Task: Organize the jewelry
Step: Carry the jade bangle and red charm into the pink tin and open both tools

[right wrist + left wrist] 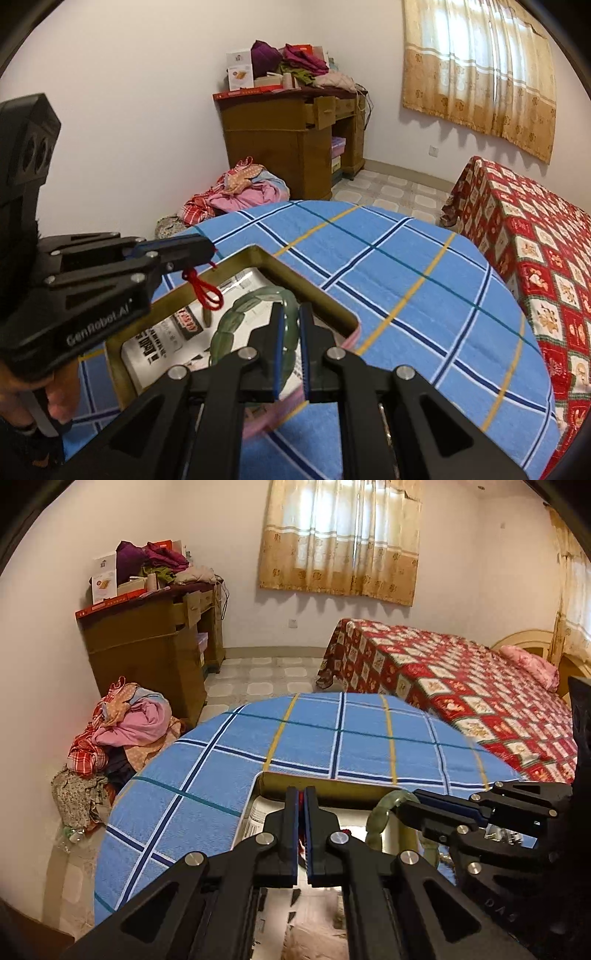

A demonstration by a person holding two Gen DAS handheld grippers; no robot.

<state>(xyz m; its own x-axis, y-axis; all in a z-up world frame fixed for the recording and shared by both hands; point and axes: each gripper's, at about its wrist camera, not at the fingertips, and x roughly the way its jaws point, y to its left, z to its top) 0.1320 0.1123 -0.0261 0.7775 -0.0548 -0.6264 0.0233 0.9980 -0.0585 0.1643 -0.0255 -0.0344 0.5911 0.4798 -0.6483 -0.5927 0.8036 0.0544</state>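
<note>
While one bed (pixel 461 698) under a red patterned cover stands along the right wall, one round table (pixel 424 295) draped in a blue checked cloth fills the foreground, with one wooden desk (pixel 291 147) against the far wall and one heap of clothes (pixel 243 192) on the floor beside it. On the table sits one shallow open box (pixel 306 284) with olive-brown walls, lined with printed paper (pixel 162 339). Two grippers work over this box. The right gripper (pixel 290 350) has its two blue-padded fingers drawn in to a narrow gap, clamping the rim of one green jade bangle (pixel 229 325), which hangs above the box's paper lining. The left gripper (pixel 207 253) has its fingers pressed almost together, pinching one red cord (pixel 203 288) whose loops dangle over the near corner of the box; in the left wrist view only a sliver of red shows between the pads. Whatever else lies in the box is hidden behind the grippers.
</note>
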